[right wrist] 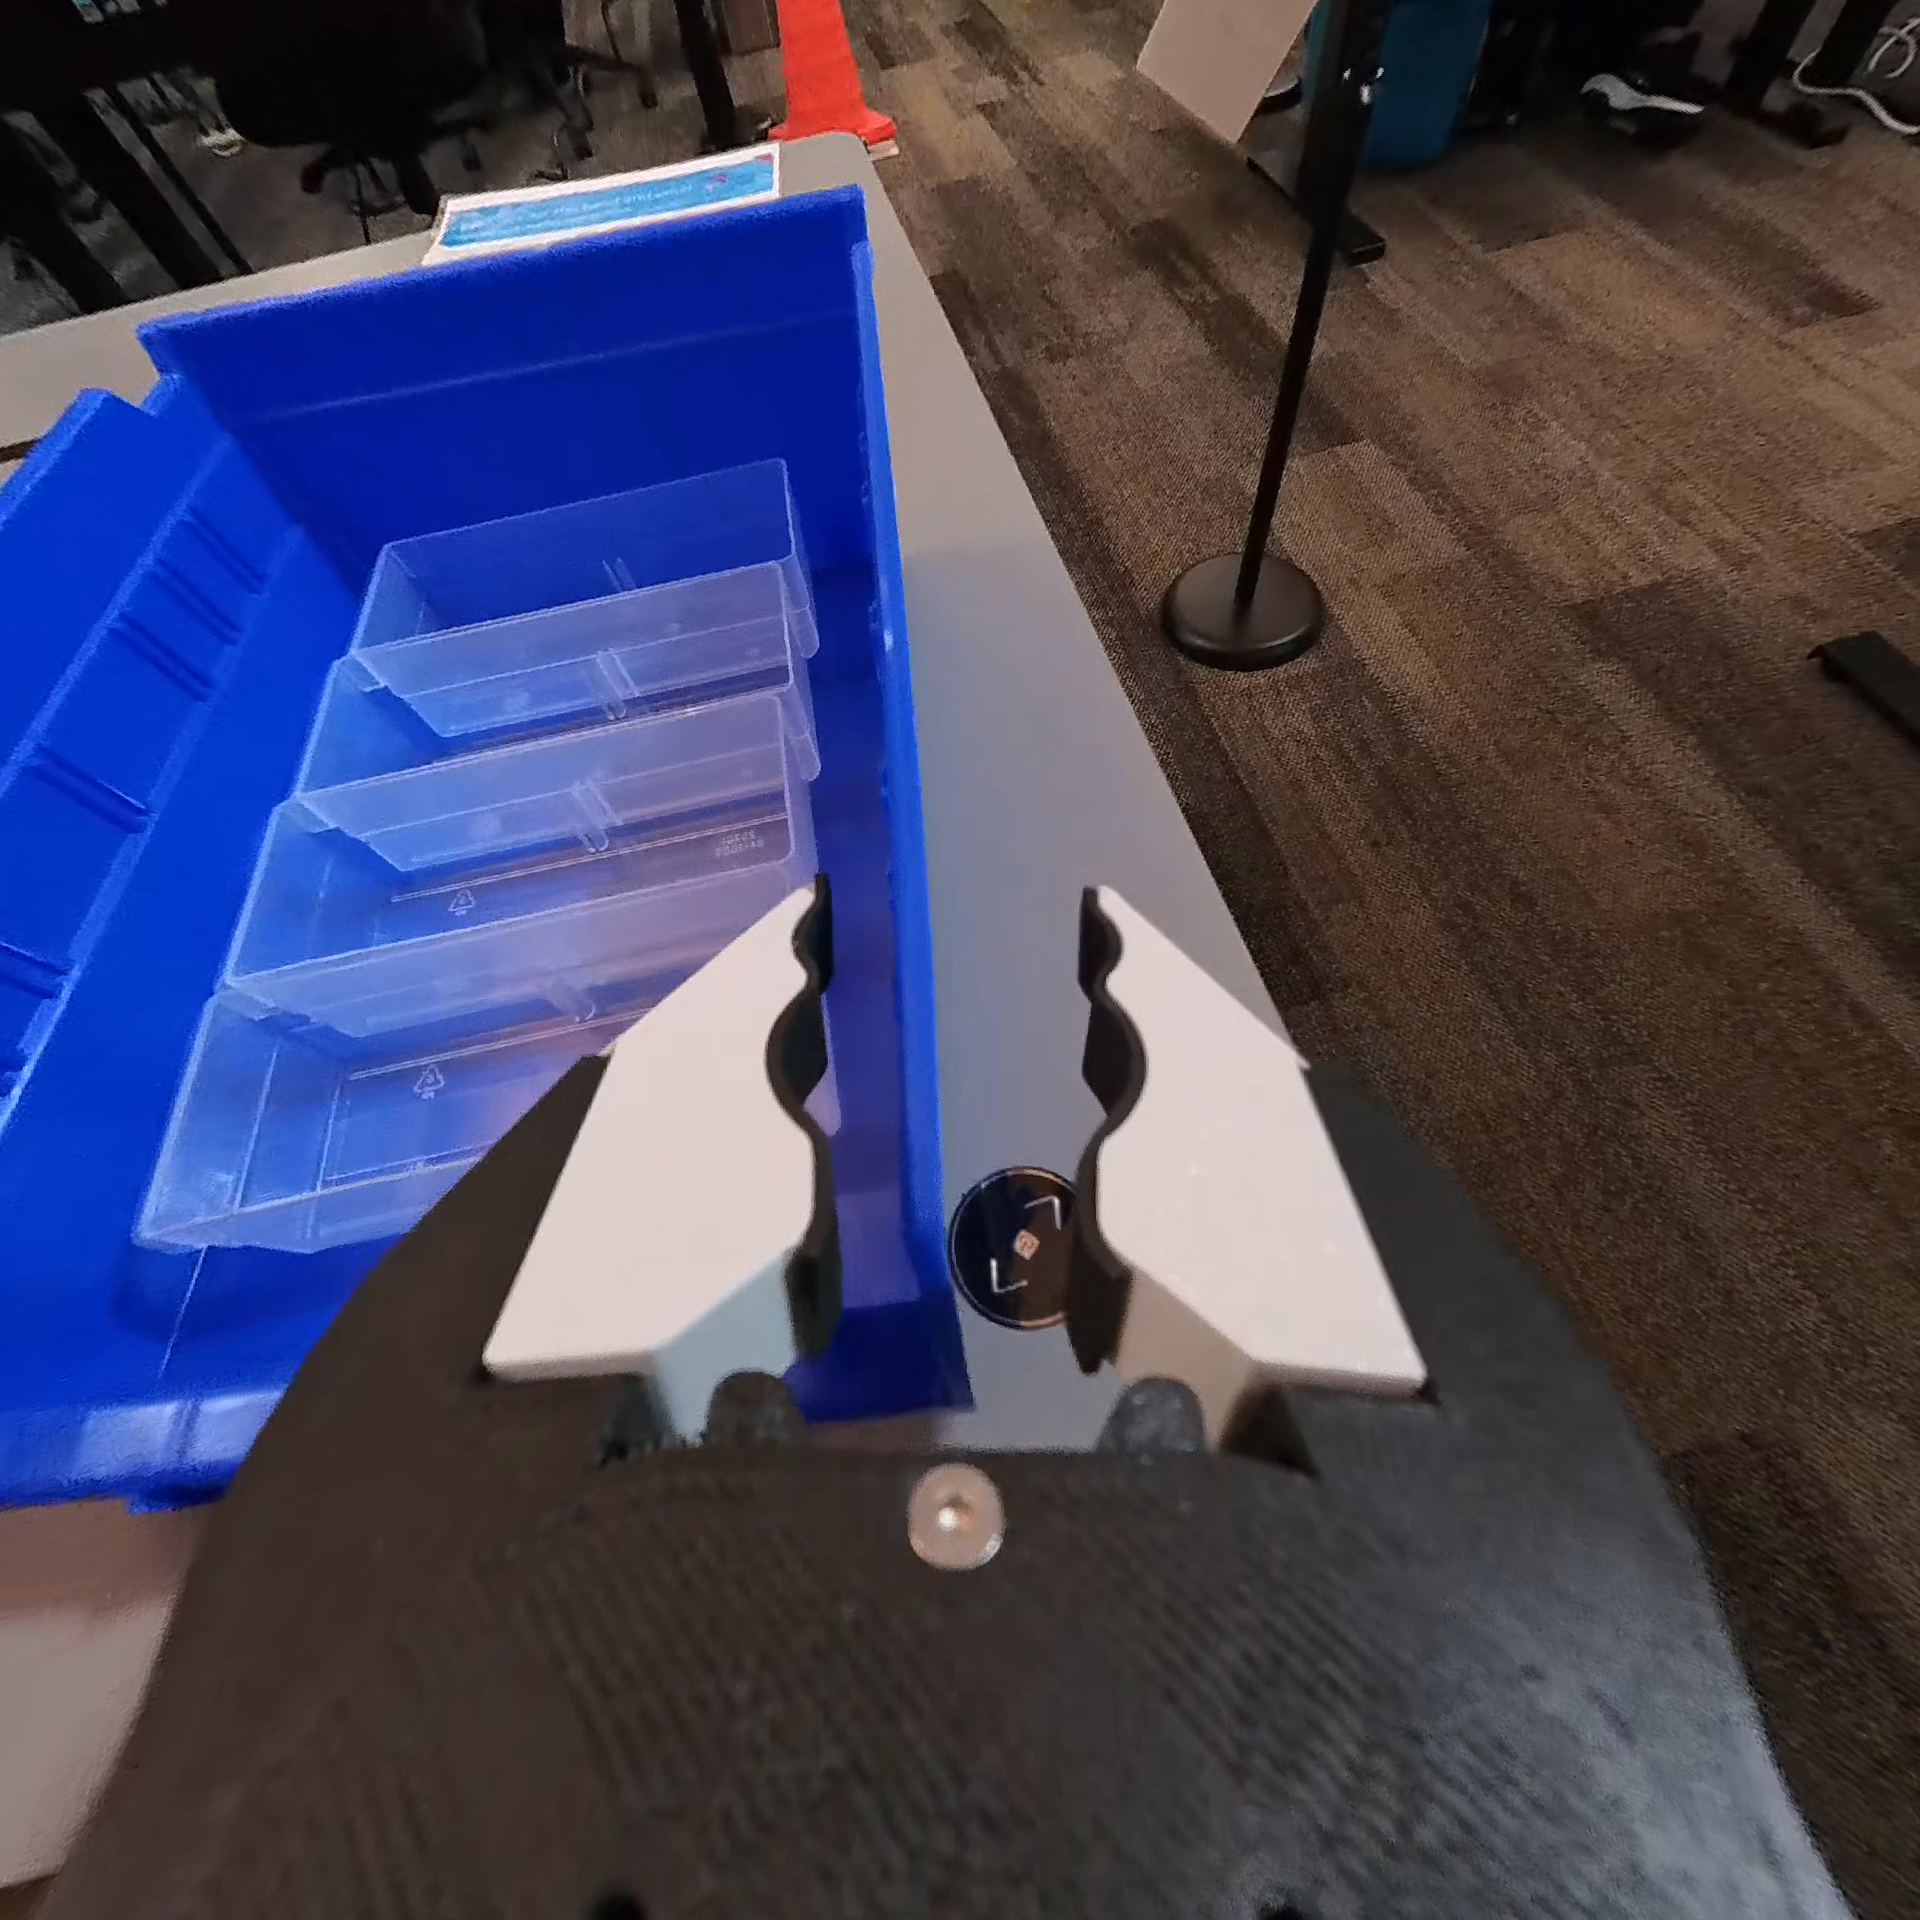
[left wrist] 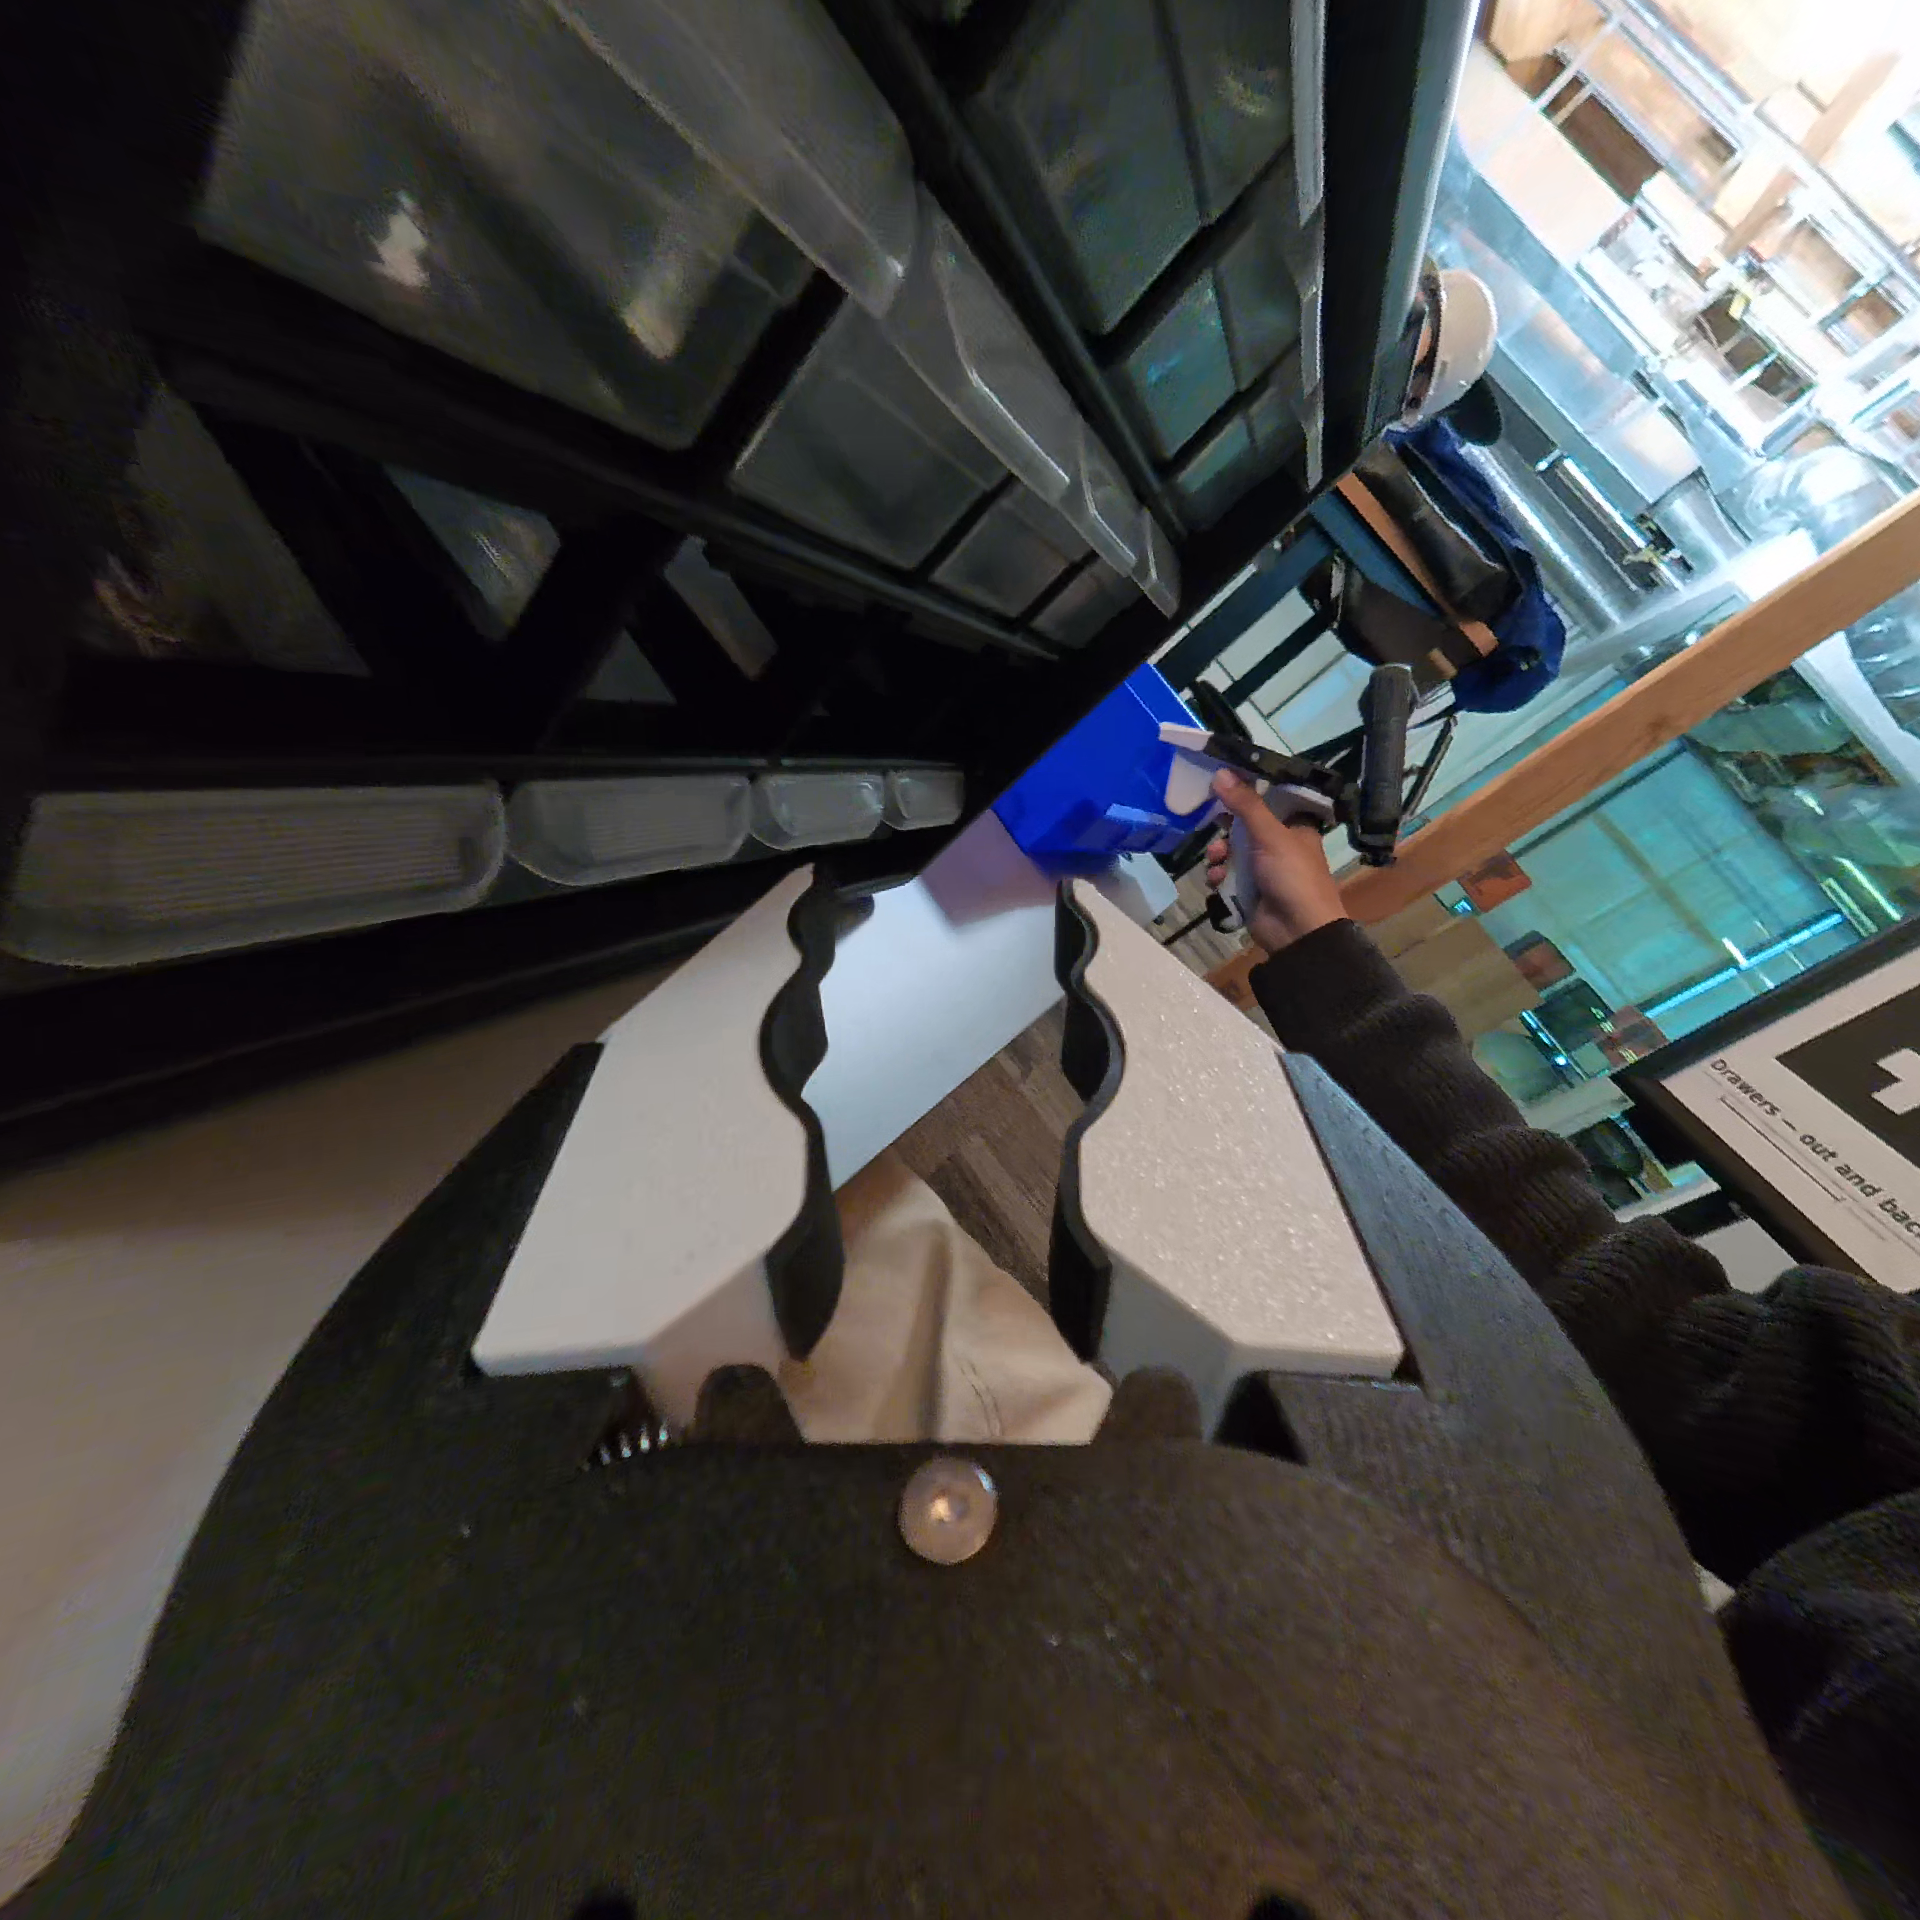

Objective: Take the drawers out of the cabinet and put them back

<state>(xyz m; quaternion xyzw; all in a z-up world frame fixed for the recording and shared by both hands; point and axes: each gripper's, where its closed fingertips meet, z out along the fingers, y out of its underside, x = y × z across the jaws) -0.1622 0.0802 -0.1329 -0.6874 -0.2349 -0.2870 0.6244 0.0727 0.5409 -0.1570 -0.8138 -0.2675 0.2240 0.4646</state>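
The black cabinet (left wrist: 644, 499) with clear plastic drawers (left wrist: 249, 862) fills the upper left of the tilted left wrist view. My left gripper (left wrist: 940, 899) is open and empty, just beside the cabinet's lower front. In the right wrist view a blue bin (right wrist: 582, 343) on the grey table (right wrist: 1029, 790) holds several clear drawers (right wrist: 582, 634) stacked in a row. My right gripper (right wrist: 954, 896) is open and empty, above the bin's right wall. It also shows far off in the left wrist view (left wrist: 1195, 758), held by a hand next to the blue bin (left wrist: 1091, 800).
A round black disc (right wrist: 1003, 1262) lies on the table by the bin. A black stand (right wrist: 1242, 618) and an orange cone (right wrist: 821, 62) are on the carpet. A paper sheet (right wrist: 603, 203) lies behind the bin. A person (left wrist: 1455, 468) sits beyond the cabinet. A sign (left wrist: 1829, 1101) stands at right.
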